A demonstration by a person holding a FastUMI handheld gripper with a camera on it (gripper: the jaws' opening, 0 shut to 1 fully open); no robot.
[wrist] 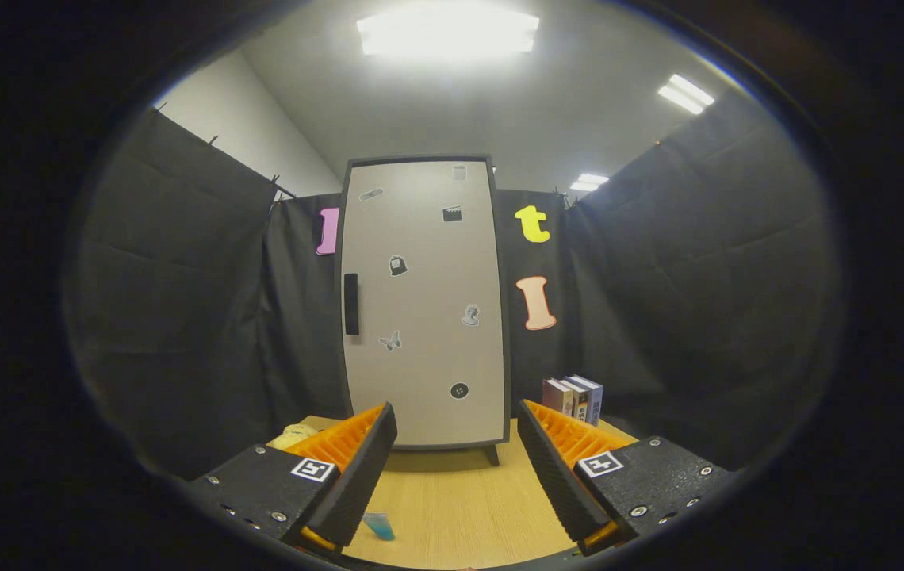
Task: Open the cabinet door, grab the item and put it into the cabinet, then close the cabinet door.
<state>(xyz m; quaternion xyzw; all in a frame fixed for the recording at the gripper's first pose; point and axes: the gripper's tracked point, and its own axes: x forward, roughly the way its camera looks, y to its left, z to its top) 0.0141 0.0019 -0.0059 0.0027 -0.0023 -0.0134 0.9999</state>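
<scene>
We see our gripper (456, 468) released, its fingers spread over bare worktop (460, 507), the shut cabinet door (424, 301) standing beyond them at the far edge, books (573, 398) toward the far right corner, and a yellow item (293, 435) by the left edge.

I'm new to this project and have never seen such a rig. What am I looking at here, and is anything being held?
This picture comes from a fisheye camera riding on a hand-held two-finger gripper, looking forward along its fingers. The fingers are spread apart with nothing between them, so nothing is held. Ahead, on a wooden table, stands a cabinet with its door closed and a dark handle on its left edge. Right of the cabinet stand a few books. A yellowish item peeks out behind the left finger, and a small blue thing lies near that finger's tip; I cannot tell what either is.
</scene>
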